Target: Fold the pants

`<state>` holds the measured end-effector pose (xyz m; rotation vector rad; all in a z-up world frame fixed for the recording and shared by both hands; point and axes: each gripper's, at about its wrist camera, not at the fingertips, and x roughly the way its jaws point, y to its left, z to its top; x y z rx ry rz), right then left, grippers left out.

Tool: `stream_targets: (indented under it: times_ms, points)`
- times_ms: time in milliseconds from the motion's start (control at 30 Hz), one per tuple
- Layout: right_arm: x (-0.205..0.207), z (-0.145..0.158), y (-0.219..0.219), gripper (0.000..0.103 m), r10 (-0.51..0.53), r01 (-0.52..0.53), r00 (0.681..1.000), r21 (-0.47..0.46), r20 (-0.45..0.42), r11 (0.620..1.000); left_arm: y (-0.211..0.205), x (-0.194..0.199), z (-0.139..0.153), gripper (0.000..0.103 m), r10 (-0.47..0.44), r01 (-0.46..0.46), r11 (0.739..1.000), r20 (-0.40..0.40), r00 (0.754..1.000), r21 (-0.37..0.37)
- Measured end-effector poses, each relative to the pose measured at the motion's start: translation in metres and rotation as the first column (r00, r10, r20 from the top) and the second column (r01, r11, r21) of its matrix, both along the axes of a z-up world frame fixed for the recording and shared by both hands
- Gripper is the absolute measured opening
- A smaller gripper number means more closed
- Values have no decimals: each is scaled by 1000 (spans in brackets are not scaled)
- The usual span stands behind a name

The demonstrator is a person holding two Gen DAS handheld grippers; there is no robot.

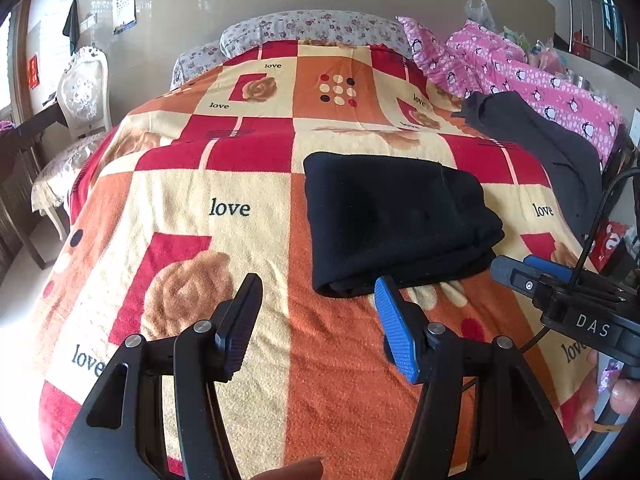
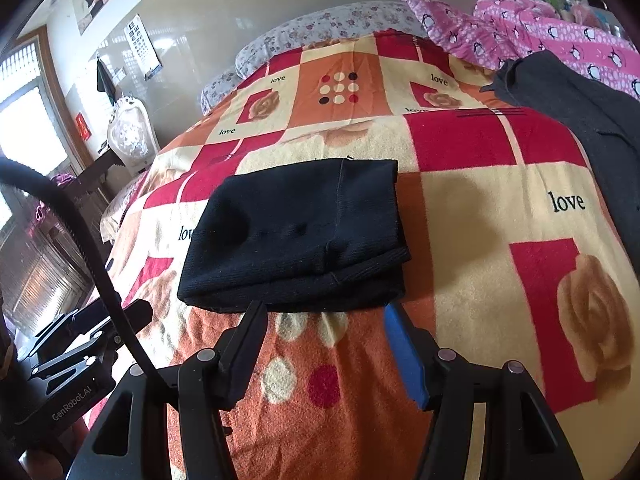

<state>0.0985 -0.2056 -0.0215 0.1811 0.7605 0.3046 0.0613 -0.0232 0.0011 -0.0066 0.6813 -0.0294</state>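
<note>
Black pants (image 1: 400, 224) lie folded into a thick rectangle on the patterned bed blanket (image 1: 224, 216). My left gripper (image 1: 318, 292) hovers open just short of their near edge, with nothing between its fingers. In the right wrist view the same folded pants (image 2: 296, 240) lie straight ahead, and my right gripper (image 2: 324, 316) stands open at their near edge, holding nothing. The right gripper (image 1: 516, 270) also shows at the right edge of the left wrist view, beside the bundle. The left gripper (image 2: 116, 316) shows at the lower left of the right wrist view.
A dark grey garment (image 1: 560, 148) lies at the blanket's right side, next to a pink penguin-print quilt (image 1: 520, 68). Floral pillows (image 1: 312, 28) line the far end. A white chair (image 1: 80, 96) stands left of the bed. A black cable (image 2: 80, 240) crosses the right wrist view.
</note>
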Motion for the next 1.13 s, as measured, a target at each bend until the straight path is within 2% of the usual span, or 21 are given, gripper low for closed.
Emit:
stream_targets:
  times_ms: [400,900,1000,1133]
  points:
    - [-2,-1,6,59,18,-18,1000,-22,-5,1000,-1,0,4,59,3,-3,1000,4,1000,-5]
    - [2,-3,4,59,18,-18,1000,-6,-21,1000,-4,7,3,59,11,-11,1000,3,1000,-29]
    - [1,-4,2,59,17,-17,1000,1,-22,1000,-5,4,3,59,7,-6,1000,28,1000,-27]
    - [-4,-3,-1,59,16,-16,1000,-7,-15,1000,-10,-1,2,59,-19,20,1000,13,1000,-12]
